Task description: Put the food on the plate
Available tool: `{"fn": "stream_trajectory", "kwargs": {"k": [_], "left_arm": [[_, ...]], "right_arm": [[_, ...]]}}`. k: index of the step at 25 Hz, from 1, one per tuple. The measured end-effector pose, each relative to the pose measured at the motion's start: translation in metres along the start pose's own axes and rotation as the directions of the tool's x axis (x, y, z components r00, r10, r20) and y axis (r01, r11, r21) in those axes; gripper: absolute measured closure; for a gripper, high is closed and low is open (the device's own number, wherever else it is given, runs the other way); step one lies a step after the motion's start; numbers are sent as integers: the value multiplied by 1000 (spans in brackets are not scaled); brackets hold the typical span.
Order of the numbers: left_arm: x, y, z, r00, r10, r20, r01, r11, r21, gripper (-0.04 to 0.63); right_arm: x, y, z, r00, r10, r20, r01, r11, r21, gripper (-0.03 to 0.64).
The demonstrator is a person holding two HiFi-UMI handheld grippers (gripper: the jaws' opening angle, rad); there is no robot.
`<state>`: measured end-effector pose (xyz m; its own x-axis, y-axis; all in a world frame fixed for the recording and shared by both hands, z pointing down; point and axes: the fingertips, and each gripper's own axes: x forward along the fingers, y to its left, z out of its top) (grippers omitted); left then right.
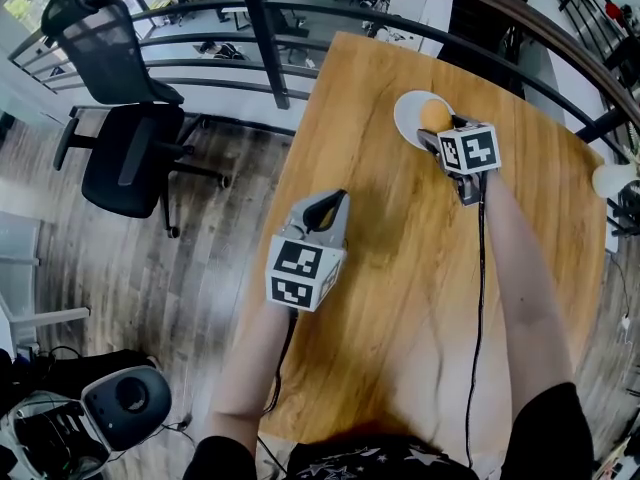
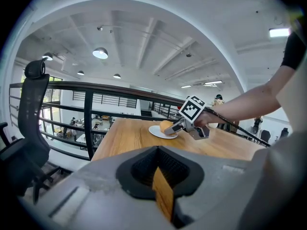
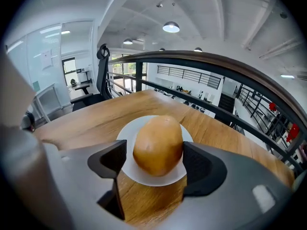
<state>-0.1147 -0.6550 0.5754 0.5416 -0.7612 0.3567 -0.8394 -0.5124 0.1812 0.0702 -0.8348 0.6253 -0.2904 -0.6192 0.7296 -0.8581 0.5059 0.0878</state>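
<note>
One smooth oval food (image 3: 158, 145) on round plate (image 3: 148, 178)

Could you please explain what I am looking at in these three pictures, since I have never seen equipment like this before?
No robot here: a person holds a two-jawed tool, a gripper, in each hand; the cubes with black-and-white squares belong to them. The head view comes from a camera on the person's head, looking down; the other two come from a camera on each gripper. On the light brown wooden table stands a small round white plate, with a tan egg-shaped piece of food lying on it. The right gripper has its jaws open on either side of the food, not squeezing it. The left gripper is held over the table, shut and empty.
</note>
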Motion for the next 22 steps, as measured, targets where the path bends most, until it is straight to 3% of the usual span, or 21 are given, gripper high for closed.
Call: {"fn": "stream_trajectory", "kwargs": {"k": [12, 22], "left_arm": [[-6, 1, 10, 1000, 15, -1, -15, 1000, 4, 594], [-46, -20, 32, 999, 25, 38, -26, 999, 27, 594]], "right_arm": [[-19, 3, -13, 1000, -4, -7, 4, 1000, 21, 229], [-86, 24, -10, 999, 15, 43, -16, 1000, 21, 230]]}}
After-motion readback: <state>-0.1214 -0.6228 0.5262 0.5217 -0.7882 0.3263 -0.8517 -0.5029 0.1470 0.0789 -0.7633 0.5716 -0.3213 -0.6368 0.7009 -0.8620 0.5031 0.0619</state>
